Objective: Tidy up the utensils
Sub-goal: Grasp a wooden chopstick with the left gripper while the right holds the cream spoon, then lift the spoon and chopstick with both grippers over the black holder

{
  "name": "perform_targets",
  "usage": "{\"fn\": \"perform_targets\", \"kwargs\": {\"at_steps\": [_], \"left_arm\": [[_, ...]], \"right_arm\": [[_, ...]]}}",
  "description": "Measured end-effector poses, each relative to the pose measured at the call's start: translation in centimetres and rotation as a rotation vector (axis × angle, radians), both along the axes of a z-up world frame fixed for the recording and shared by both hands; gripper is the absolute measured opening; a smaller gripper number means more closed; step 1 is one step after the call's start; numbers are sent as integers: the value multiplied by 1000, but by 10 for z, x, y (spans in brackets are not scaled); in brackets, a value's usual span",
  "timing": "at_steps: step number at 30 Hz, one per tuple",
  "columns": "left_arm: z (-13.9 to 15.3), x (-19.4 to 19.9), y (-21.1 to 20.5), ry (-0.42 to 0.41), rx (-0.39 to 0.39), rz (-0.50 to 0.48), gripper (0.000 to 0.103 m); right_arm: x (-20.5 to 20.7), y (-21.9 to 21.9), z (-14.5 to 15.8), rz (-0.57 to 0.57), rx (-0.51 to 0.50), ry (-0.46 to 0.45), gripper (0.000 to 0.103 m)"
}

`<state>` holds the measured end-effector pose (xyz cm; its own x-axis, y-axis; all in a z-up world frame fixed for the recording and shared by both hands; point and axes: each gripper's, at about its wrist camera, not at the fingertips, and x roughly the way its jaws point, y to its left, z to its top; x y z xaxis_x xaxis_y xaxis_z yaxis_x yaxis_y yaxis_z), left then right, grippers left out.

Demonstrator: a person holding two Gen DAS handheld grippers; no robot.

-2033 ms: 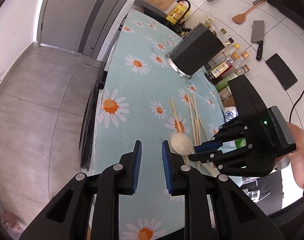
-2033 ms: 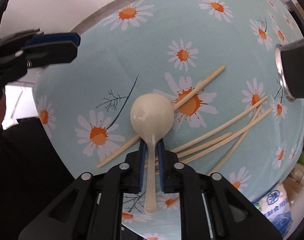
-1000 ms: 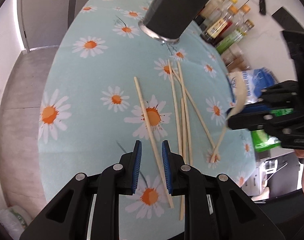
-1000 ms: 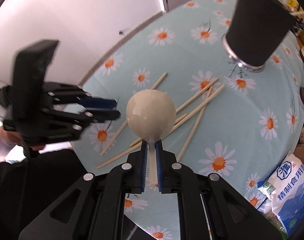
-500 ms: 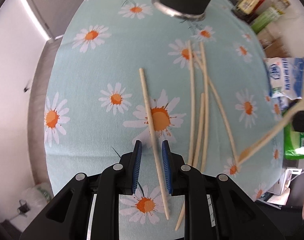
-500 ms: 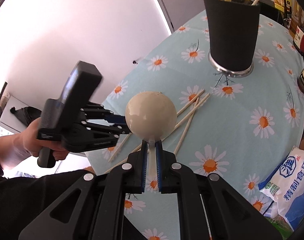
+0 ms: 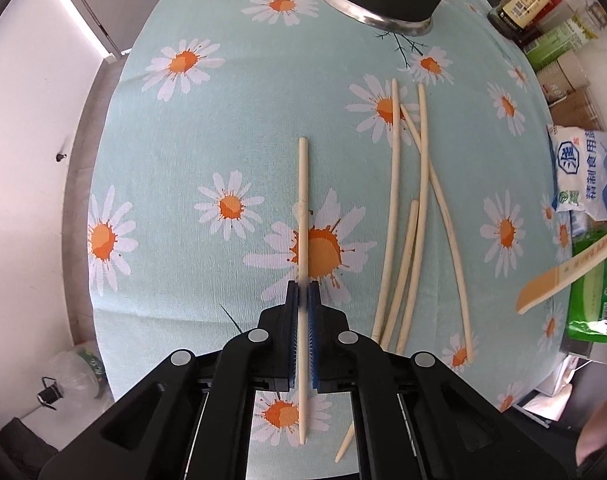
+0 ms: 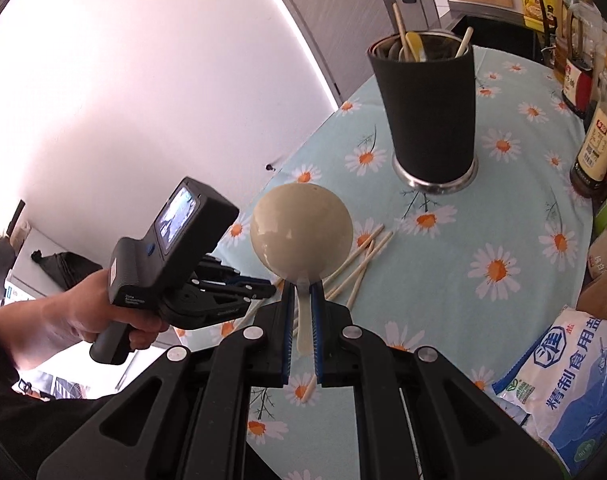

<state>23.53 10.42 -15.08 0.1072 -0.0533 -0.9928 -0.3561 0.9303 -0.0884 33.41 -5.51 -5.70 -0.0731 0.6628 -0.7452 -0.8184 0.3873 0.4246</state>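
A pale chopstick (image 7: pixel 303 200) lies lengthwise on the daisy tablecloth (image 7: pixel 175 168). My left gripper (image 7: pixel 303 292) points straight down over its near part, and its jaws are closing with the blue pads pressed on the stick. Several more chopsticks (image 7: pixel 395 200) lie loose to the right. My right gripper (image 8: pixel 302 292) is shut on the handle of a cream spoon (image 8: pixel 301 232), held in the air with its bowl up. The spoon's handle end (image 7: pixel 563 272) shows at the right edge of the left wrist view. A black utensil holder (image 8: pixel 427 112) stands beyond, with utensils in it.
A blue and white bag (image 8: pixel 563 392) and a green packet (image 7: pixel 591 300) lie at the table's right edge. Sauce bottles (image 8: pixel 599 148) stand at the back right. A person's hand (image 8: pixel 75 312) grips the left gripper's handle. The table's left edge (image 7: pixel 103 160) drops to the floor.
The left gripper's jaws came together on the single chopstick, which had lain between open pads. The right gripper lifted the spoon and tilted up, bringing the holder's mouth into view.
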Motion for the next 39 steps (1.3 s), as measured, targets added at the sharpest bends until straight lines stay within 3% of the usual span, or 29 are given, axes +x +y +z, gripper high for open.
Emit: {"fn": "perform_targets", "kwargs": {"at_steps": [5, 10, 27, 39], "left_arm": [[2, -8, 12, -37, -30, 11, 3], [17, -13, 24, -132, -74, 19, 3], [105, 6, 51, -529, -168, -156, 3], [167, 38, 73, -816, -161, -204, 3]], "right_arm": [[3, 5, -3, -23, -22, -1, 9], [1, 13, -1, -51, -52, -21, 9], [9, 50, 27, -210, -75, -45, 9], [46, 62, 69, -312, -29, -74, 9]]}}
